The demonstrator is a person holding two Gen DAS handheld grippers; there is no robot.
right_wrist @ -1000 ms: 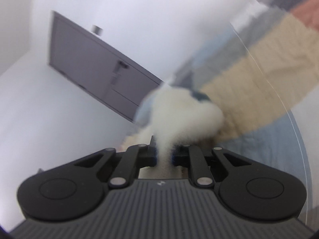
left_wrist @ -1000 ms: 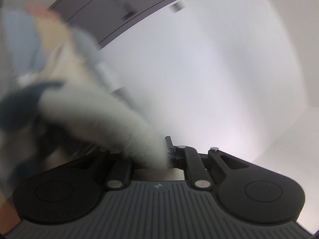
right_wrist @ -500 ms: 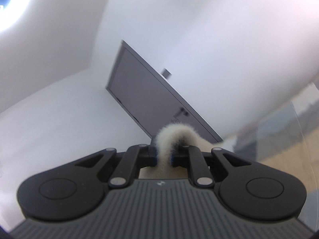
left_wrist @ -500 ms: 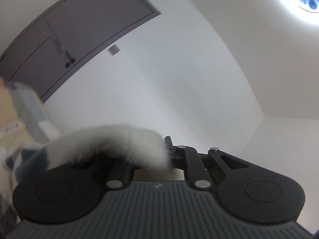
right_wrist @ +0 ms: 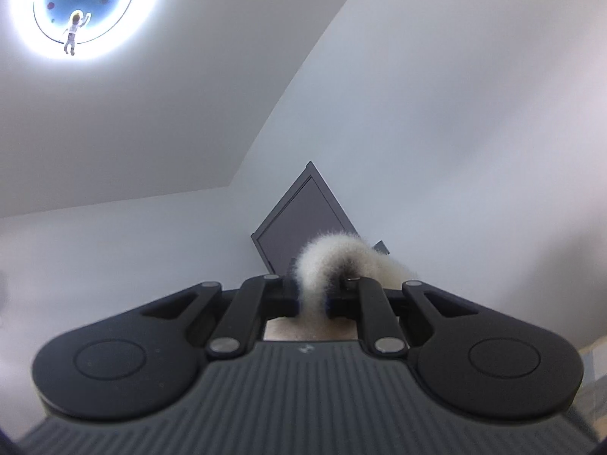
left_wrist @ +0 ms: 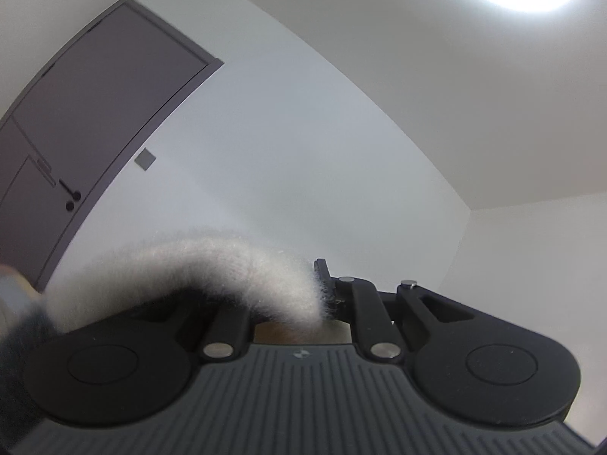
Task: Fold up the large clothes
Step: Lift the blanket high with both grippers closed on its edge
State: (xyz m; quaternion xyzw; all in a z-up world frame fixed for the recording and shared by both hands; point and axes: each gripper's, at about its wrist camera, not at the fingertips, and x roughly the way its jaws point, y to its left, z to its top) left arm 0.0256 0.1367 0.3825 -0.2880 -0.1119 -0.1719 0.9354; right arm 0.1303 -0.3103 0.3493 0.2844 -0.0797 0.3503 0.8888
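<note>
We hold the fuzzy garment (left_wrist: 212,265) pinched tight in both left tongs (left_wrist: 303,303) and right tongs (right_wrist: 312,301); thin fluffy grips may slip loose.

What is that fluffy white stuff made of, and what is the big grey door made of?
The white fabric looks like soft fleece or wool knit: fuzzy hairs stick out along its edge. The door looks like painted wood or laminate, matte grey-purple and smooth with no shine; which one, the pictures cannot show.
</note>
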